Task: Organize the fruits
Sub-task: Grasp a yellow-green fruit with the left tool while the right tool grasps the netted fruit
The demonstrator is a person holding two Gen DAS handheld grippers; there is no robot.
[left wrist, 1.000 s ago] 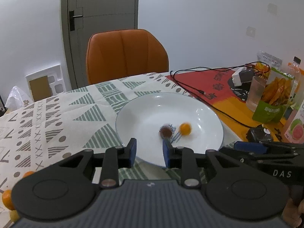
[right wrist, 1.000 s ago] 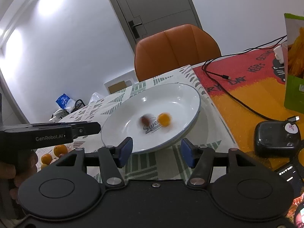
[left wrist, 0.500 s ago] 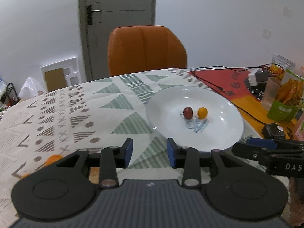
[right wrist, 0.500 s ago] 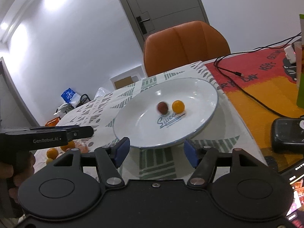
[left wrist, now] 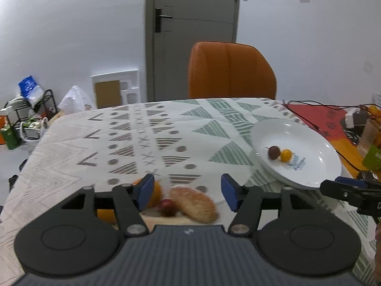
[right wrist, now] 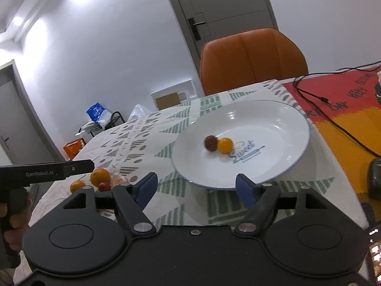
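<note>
In the left wrist view we see the left gripper [left wrist: 187, 195] with its two blue pads wide apart and nothing between them that they press. Just under this gap, in the lower centre of the frame, lies the group of fruits still on the patterned tablecloth [left wrist: 133, 143]: a pale oblong fruit [left wrist: 194, 205], a small red fruit [left wrist: 167, 206] touching its left end, and an orange [left wrist: 153, 194] partly hidden behind the left pad. The long axis of the oblong fruit runs from upper left to lower right in the frame, so it lies slanted to the line between the pads, not square to it. The picture is blurred here, so we cannot name the oblong fruit.

The white plate [left wrist: 316, 138] stands at the right of this frame, with a dark red fruit [left wrist: 273, 152] and a small orange fruit [left wrist: 285, 155] touching each other inside.

In the right wrist view the right gripper [right wrist: 196, 189] is also open and empty, and it points to the near rim of the plate; the loose fruits are at its lower left, well apart. We judge the left gripper is much nearer for the next pick.
</note>
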